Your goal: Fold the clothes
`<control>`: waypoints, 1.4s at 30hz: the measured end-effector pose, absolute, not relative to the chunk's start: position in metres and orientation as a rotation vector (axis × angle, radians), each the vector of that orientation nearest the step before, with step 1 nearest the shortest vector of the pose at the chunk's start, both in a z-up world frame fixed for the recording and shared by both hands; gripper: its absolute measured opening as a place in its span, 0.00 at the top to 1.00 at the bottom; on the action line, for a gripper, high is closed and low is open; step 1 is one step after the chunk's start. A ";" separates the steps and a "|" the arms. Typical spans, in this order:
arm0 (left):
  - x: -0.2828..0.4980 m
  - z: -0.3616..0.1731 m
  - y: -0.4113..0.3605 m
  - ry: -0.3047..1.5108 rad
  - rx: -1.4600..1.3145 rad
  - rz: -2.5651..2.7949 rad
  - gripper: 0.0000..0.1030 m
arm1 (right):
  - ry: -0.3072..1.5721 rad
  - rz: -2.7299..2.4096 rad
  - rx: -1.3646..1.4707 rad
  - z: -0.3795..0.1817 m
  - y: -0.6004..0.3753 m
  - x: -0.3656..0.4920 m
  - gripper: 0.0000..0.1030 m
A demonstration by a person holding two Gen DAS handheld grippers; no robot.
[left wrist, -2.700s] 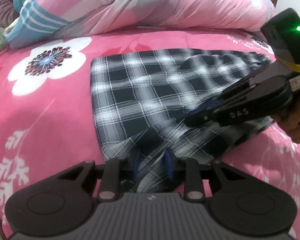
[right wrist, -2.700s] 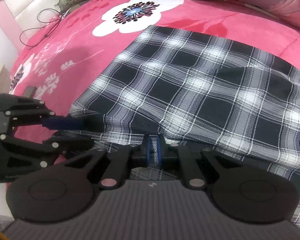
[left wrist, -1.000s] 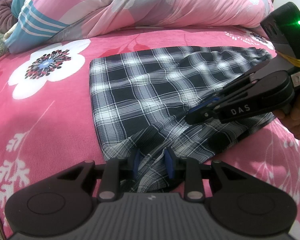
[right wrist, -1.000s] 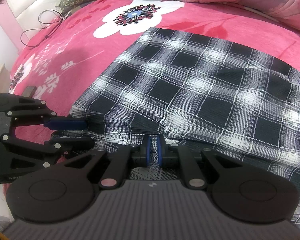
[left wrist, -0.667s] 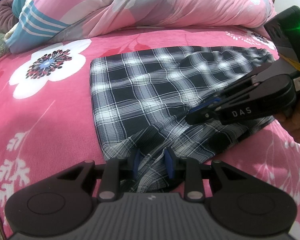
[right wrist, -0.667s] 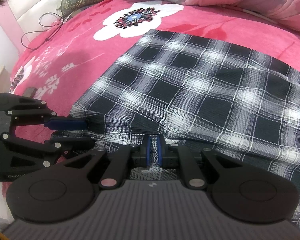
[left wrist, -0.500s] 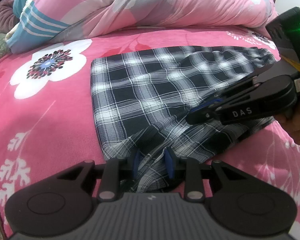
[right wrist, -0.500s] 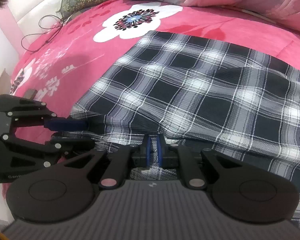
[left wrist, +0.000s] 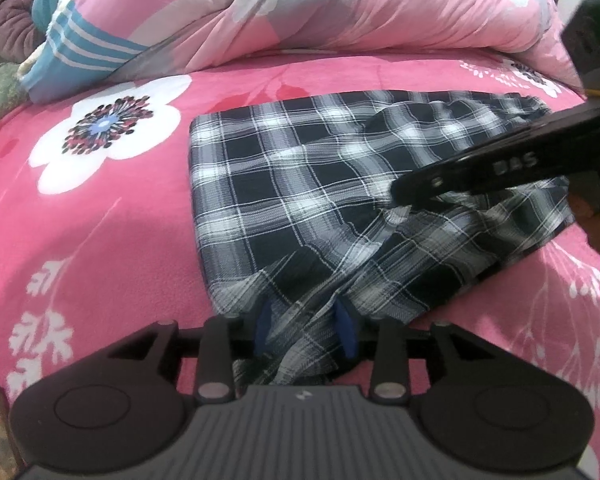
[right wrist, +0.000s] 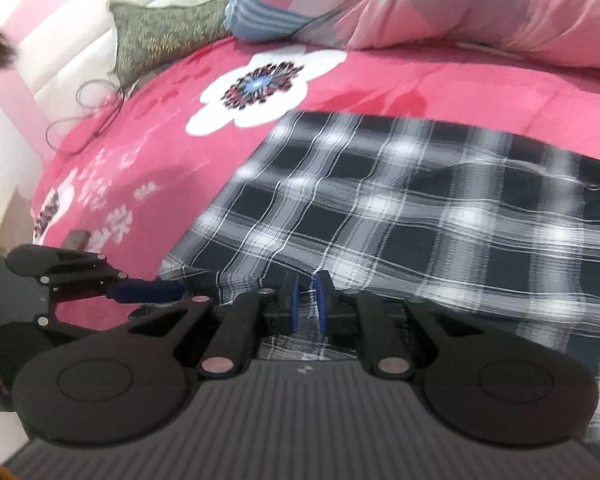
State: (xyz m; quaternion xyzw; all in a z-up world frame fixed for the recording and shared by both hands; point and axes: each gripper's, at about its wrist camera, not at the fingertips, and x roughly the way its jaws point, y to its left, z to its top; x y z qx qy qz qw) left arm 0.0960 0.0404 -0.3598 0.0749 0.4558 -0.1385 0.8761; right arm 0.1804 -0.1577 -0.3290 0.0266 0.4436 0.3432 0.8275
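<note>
Garment: a black-and-white checked piece of clothing [left wrist: 300,200] lies spread on the pink flowered bed cover [left wrist: 100,240], far edge straight and flat, near edge rucked and lifted off the cover.
Layers: along the near and right side a second layer of the same cloth shows beneath the top one, so the garment appears already doubled at least once; how many folds it holds cannot be told.
Left gripper [left wrist: 306,326]: jaws a little apart, with a bunch of the near hem between the blue pads. Whether the pads press the cloth or merely flank it cannot be told.
Right gripper [right wrist: 305,302]: jaws nearly together on a thin edge of the checked cloth, which passes between the pads and appears pinched.
Relation: both grippers are at the same near edge, the left one at the left corner, the right one further along.
Surroundings: pink quilt [left wrist: 340,12] heaped at the far side, well apart from the garment; green cushion [right wrist: 160,36] at the headboard.
Step in hand (judgement): the near edge is held at two points, which fits either carrying it over for a fold or setting it down after one.
Requirement: whichever it is, both held points should travel level and together, keeping the edge taut, so the layers lie square without a diagonal crease.
</note>
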 end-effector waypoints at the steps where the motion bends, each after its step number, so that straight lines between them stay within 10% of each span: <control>1: 0.095 -0.357 0.041 0.952 0.162 -0.280 0.63 | 0.939 0.722 0.061 -0.327 -0.162 0.180 0.92; 42: 0.133 -0.371 -0.078 1.024 0.297 -0.334 0.64 | 0.955 0.308 -0.034 -0.331 -0.378 0.139 0.92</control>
